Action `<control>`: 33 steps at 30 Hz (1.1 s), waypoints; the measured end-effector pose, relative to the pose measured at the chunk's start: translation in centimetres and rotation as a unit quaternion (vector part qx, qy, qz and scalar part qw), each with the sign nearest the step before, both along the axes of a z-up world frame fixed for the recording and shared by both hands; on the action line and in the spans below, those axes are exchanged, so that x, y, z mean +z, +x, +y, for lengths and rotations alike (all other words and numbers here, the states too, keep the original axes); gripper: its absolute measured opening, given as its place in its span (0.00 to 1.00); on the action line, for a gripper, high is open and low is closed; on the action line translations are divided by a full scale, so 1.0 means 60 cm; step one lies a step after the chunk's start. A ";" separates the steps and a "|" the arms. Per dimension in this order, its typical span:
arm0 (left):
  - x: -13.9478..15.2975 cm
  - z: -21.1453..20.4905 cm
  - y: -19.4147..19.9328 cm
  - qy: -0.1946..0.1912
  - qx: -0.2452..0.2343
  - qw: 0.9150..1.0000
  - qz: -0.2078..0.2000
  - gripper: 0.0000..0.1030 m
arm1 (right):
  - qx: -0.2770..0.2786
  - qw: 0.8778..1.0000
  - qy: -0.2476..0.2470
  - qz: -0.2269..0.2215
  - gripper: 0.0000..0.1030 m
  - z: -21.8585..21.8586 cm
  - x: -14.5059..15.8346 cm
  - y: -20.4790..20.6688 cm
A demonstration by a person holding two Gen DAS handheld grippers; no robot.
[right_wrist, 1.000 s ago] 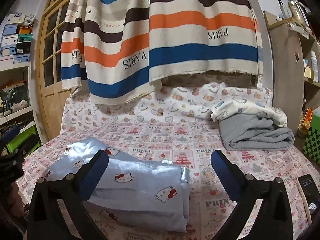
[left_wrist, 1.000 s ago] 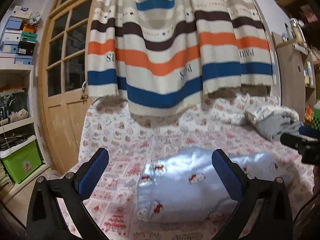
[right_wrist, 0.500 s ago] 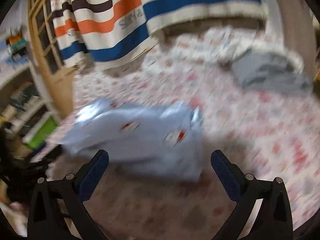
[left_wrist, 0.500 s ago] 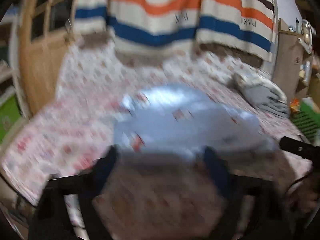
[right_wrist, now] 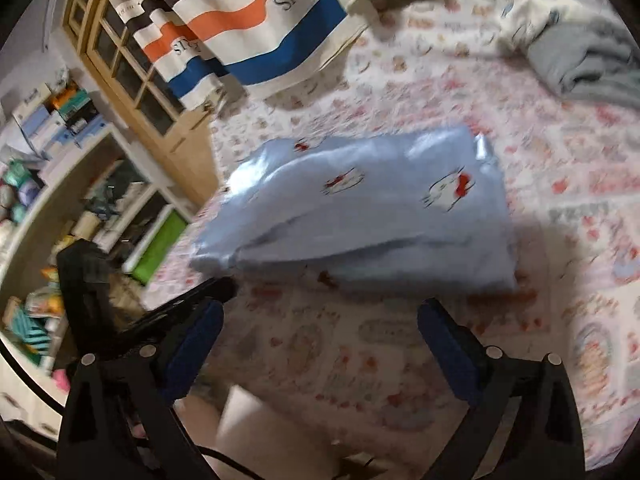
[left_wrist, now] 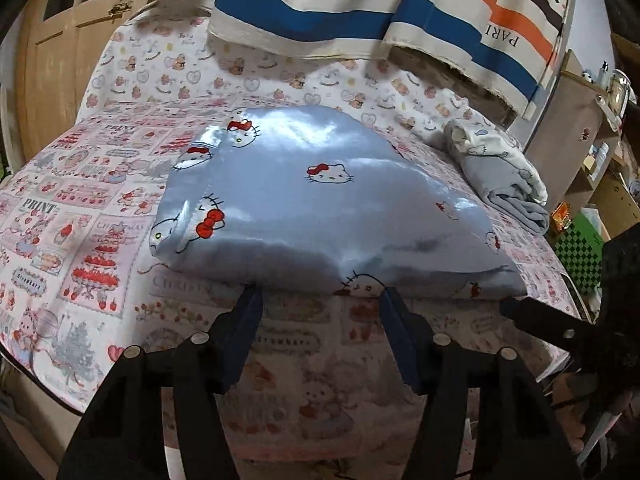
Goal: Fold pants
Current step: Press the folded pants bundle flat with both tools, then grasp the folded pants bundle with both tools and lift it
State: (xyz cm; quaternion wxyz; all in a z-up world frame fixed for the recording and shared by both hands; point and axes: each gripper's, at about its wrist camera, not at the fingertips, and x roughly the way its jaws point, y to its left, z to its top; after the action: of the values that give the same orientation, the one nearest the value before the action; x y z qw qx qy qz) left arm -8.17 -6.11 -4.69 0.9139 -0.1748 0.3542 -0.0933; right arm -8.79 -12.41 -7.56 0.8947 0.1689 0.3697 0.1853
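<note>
Both hand-held grippers, left (left_wrist: 320, 304) and right (right_wrist: 320, 316), hang released at the bed's (left_wrist: 80, 200) near edge, nothing between their jaws, the left's just narrowed. Pants (left_wrist: 320, 200) lie mid-bed, already bundled; next comes pinching their near hem.

A bed with a pink cartoon-print sheet (left_wrist: 100, 216) fills the room. A striped cloth (left_wrist: 360, 12) in blue, orange and brown hangs over its far edge. A wooden door (left_wrist: 52, 60) stands left; open shelves (right_wrist: 60, 200) hold boxes and a green bin (right_wrist: 160, 240).
</note>
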 end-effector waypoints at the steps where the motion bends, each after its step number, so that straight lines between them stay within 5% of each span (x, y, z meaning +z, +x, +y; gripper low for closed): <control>1: 0.001 -0.003 0.001 0.004 -0.001 1.000 -0.001 0.63 | -0.001 1.000 0.000 0.007 0.96 0.001 -0.007 0.006; 10: 0.010 -0.001 0.007 0.015 0.019 1.000 -0.014 0.63 | -0.018 0.999 0.017 -0.025 0.94 -0.015 0.012 0.022; 24: 0.005 -0.003 0.072 0.019 0.026 0.999 -0.013 0.66 | -0.084 0.996 0.019 -0.011 0.91 -0.028 0.011 0.075; 29: 0.006 0.000 0.092 -0.031 0.021 0.999 -0.011 0.94 | -0.098 0.994 0.053 0.003 0.91 -0.035 0.012 0.112; 33: 0.008 0.004 0.111 -0.053 0.032 0.998 -0.004 0.96 | -0.087 0.994 0.061 0.015 0.88 -0.022 0.010 0.142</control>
State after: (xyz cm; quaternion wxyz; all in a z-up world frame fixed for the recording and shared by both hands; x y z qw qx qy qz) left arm -1.54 -5.88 -4.18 0.9072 -0.2340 0.3394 -0.0836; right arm -0.29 -13.75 -6.98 0.8896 0.2576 0.3553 0.1265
